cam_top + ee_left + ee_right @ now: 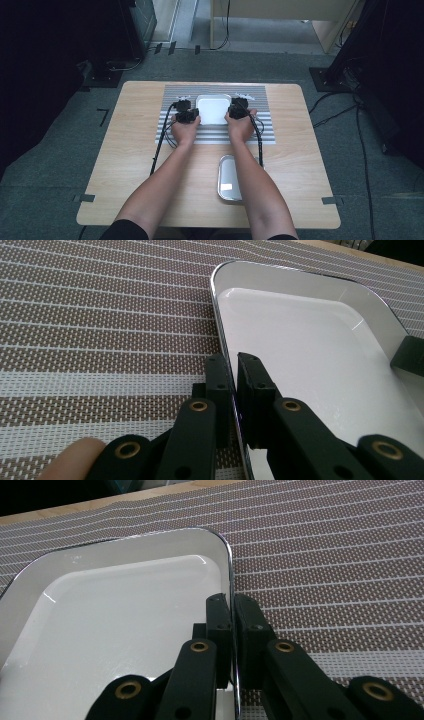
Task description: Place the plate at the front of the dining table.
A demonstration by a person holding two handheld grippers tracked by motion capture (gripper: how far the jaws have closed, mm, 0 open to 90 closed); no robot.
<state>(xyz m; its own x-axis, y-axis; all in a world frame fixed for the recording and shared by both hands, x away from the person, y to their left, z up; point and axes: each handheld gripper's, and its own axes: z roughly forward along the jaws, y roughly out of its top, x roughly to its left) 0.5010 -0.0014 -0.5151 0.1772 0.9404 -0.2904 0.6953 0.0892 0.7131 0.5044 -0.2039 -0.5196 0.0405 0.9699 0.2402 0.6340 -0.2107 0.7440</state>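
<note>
Wood-topped table (135, 165) carries a striped woven mat (172, 97) across its far half, and on the middle of that mat sits a white tray (213, 107) with rounded corners and a bright metal rim. Nearer the person, just right of centre, a smaller metal tray (226, 175) lies on the bare wood, partly under the right forearm. Both forearms reach in from the near edge toward the white tray. The left gripper (187, 115) sits at the tray's left edge; in the left gripper view its jaws are pinched narrow on the rim, one jaw outside over the mat and one inside over the white floor. The right gripper (238, 111) sits at the tray's right edge and, in the right gripper view, clamps the rim the same way. A fingertip (70, 457) shows at the lower left of the left gripper view.
</note>
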